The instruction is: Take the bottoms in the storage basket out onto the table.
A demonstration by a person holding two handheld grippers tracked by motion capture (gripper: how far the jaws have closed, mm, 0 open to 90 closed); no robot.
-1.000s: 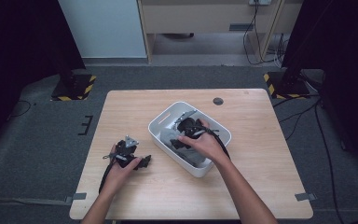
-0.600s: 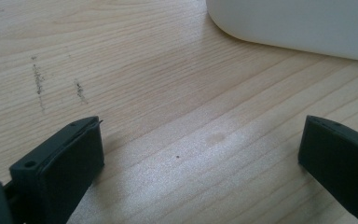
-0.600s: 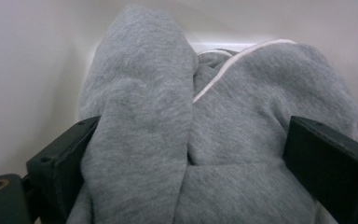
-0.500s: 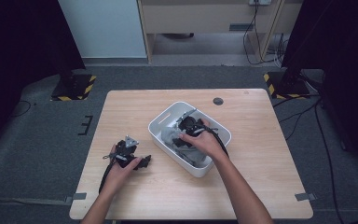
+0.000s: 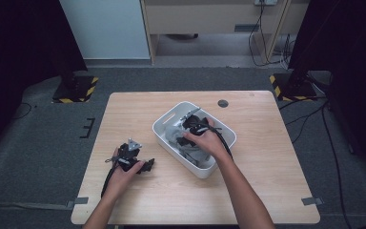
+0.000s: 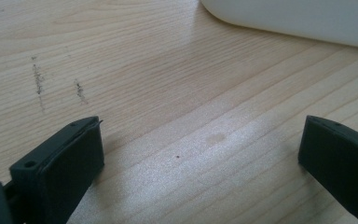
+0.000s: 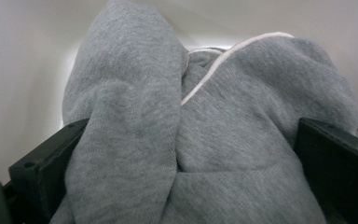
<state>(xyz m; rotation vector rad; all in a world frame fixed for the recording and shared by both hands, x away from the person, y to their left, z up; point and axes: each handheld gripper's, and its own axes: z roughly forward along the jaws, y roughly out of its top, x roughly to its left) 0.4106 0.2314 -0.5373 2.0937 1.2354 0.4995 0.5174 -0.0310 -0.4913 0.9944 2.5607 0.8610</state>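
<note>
1. Pale wood grain covers the table (image 5: 276,157), which stands on grey floor with dark curtains at both sides and a cabinet beyond it; a small dark disc (image 5: 223,103) lies near its far edge.
2. From the right gripper (image 7: 186,154): its two black jaws stand wide apart, with bunched grey cloth (image 7: 205,116) pushed in between them and bulging over both. Whether the pads press the fabric or just flank it is hard to tell, as the cloth covers their inner faces.
3. A thin white seam runs across the cloth's upper fold; its lower part is cut off by the picture's edge.
4. Around the cloth rise the pale inner walls of the white tub (image 7: 23,56). In the high view the tub (image 5: 164,125) sits tilted near the table's middle, and the right gripper (image 5: 194,125) is down inside it, largely hidden under the person's hand.
5. Dark stuff also lies in the tub's near end, too small to make out.
6. From the left gripper (image 6: 200,149): jaws spread wide over bare wood, nothing between them. A few faint scuff marks (image 6: 39,84) lie ahead, and the tub's white wall (image 6: 298,18) crosses the top corner, mostly cut off.
7. Seen from above, the left gripper (image 5: 132,157) rests on the table, well apart from the tub.
</note>
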